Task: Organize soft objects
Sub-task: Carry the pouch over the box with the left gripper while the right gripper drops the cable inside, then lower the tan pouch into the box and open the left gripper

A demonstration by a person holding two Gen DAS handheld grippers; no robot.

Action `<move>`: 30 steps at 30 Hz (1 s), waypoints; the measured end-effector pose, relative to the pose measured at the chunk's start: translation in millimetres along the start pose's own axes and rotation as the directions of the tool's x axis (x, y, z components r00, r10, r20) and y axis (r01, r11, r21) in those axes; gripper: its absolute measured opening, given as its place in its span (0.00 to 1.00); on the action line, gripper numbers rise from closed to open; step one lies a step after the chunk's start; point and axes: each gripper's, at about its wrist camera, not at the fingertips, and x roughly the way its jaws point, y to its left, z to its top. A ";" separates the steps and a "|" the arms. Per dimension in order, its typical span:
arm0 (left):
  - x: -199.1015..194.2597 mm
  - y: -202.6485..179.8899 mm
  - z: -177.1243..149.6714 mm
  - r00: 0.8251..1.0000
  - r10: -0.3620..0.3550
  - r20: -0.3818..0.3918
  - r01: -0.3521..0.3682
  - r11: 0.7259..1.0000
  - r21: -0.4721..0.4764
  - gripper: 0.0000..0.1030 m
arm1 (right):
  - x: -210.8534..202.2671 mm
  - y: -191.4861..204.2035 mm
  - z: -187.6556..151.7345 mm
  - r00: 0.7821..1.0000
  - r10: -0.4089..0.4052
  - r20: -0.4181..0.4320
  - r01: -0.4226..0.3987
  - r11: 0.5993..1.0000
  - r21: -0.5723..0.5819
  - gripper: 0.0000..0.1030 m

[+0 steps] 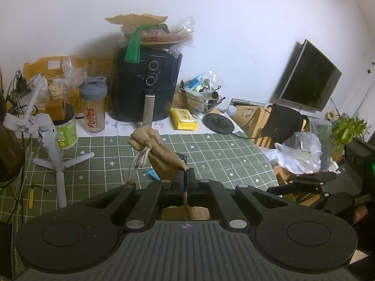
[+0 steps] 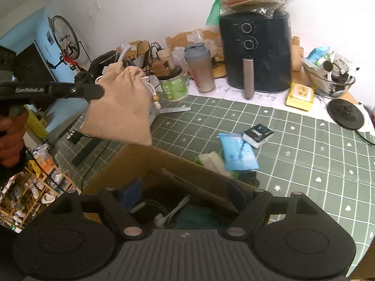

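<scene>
Left claw [image 1: 187, 175]: jaws together, clamped on a corner of the burlap drawstring pouch [image 1: 157, 149]. The pouch hangs in the air above the green checked surface [image 1: 211, 149], cord and bead dangling beside it. Seen from the right wrist, the same pouch [image 2: 121, 107] hangs just above and to the left of the open cardboard box [image 2: 150, 161], not yet inside it.

Right claw [image 2: 185, 201]: jaws wide apart, nothing between the pads. It sits over the box mouth, pointing down into it.

Progress (judgement): partway. The box already holds several items: something blue, a dark teal item, a white cable. These are too shadowed to name closer. Still out on the surface: a light blue soft pack [image 2: 238, 152], a white-green wipes pack [image 2: 211, 160] touching it, and a small black-and-white carton [image 2: 257, 134] just beside. The pouch looks like the item in hand; lowering it into the box seems the step due, then the loose packs.

View differences:
- Left wrist shows the clamp point on the pouch corner and the right claw only as a dark shape at the right edge; the box is almost hidden behind the left claw's body.
- Right wrist shows the box interior and the packs left on the surface, which the left wrist barely shows.
- Both show the black air fryer [image 1: 146, 82] and shaker bottle [image 1: 93, 105] at the back, well apart from the work.
</scene>
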 end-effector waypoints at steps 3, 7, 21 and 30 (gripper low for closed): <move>-0.7 -6.5 -12.5 1.000 0.019 0.009 -0.019 1.000 -0.005 0.04 | -2.9 -1.7 -3.7 1.000 -0.003 0.001 0.003 1.000 0.003 0.82; 13.6 -8.5 -41.7 0.995 0.018 -0.100 -0.024 0.998 -0.053 0.34 | -1.0 -3.0 -11.7 0.999 -0.034 -0.015 0.034 0.999 -0.006 0.86; 7.5 -0.6 -85.8 0.963 0.139 -0.230 -0.173 0.976 -0.132 0.54 | -7.8 -15.0 -42.9 0.996 -0.077 -0.039 0.079 0.996 0.036 0.92; 30.1 5.2 -99.1 0.934 0.168 -0.315 -0.218 0.967 -0.131 0.54 | 2.1 -23.9 -63.4 0.996 -0.043 -0.082 0.051 0.994 0.099 0.92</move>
